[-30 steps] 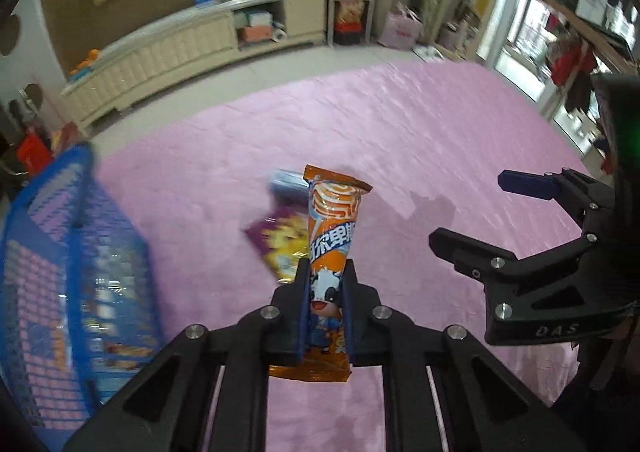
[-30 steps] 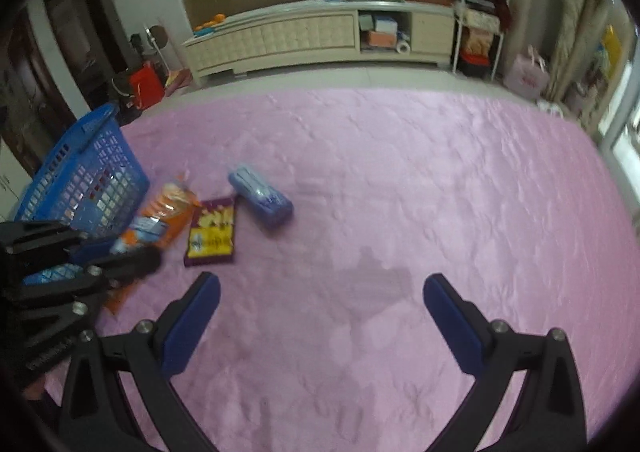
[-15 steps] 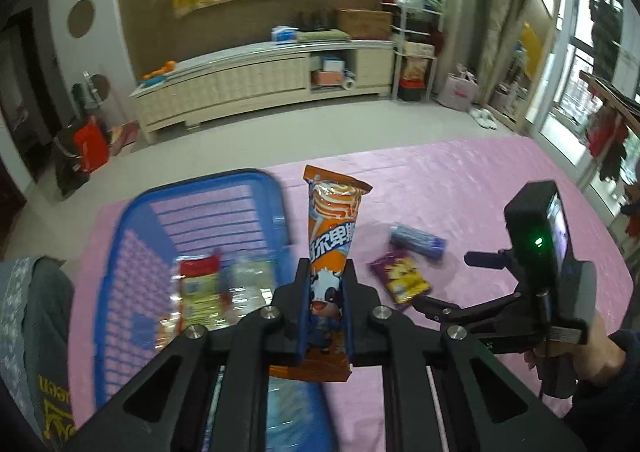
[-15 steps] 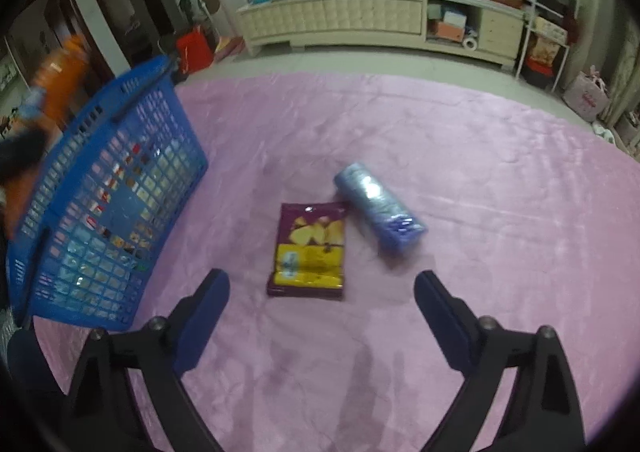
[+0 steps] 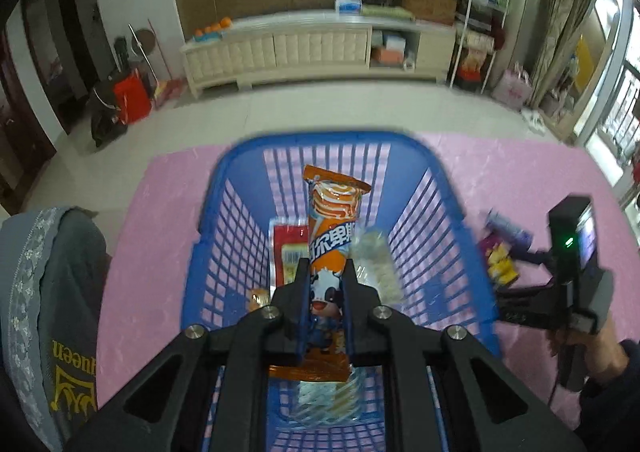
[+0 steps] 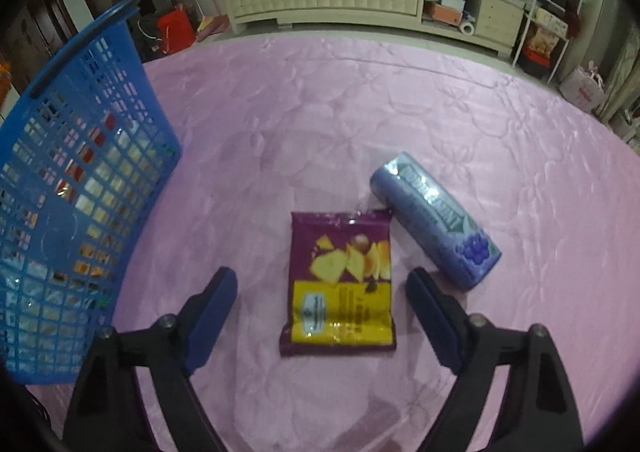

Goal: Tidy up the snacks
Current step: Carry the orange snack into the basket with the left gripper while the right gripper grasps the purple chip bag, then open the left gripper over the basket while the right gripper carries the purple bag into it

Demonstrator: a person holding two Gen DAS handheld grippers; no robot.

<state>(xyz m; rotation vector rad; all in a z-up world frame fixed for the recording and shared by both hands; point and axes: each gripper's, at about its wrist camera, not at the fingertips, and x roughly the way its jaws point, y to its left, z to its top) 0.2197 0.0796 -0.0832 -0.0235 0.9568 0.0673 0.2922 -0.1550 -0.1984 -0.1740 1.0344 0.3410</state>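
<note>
My left gripper [image 5: 326, 284] is shut on an orange snack packet with a cartoon cow [image 5: 334, 220] and holds it upright above the blue basket [image 5: 224, 220]. The basket holds a red packet [image 5: 286, 248] and clear-wrapped snacks [image 5: 374, 260]. My right gripper [image 6: 322, 292] is open, its fingers on either side of a purple and yellow chip bag [image 6: 340, 280] lying flat on the pink mat. A blue-purple roll-shaped packet [image 6: 434, 226] lies just right of the bag. The basket's wall [image 6: 76, 188] stands to the left.
A pink mat [image 6: 360, 100] covers the floor. A long white cabinet [image 5: 292, 48] runs along the far wall. A grey cloth-covered knee [image 5: 44, 292] is at the left. The right gripper's body [image 5: 568, 284] sits right of the basket.
My left gripper carried the orange packet leftward, from over the mat to above the basket. My right gripper moved forward and down until its open fingers flank the chip bag.
</note>
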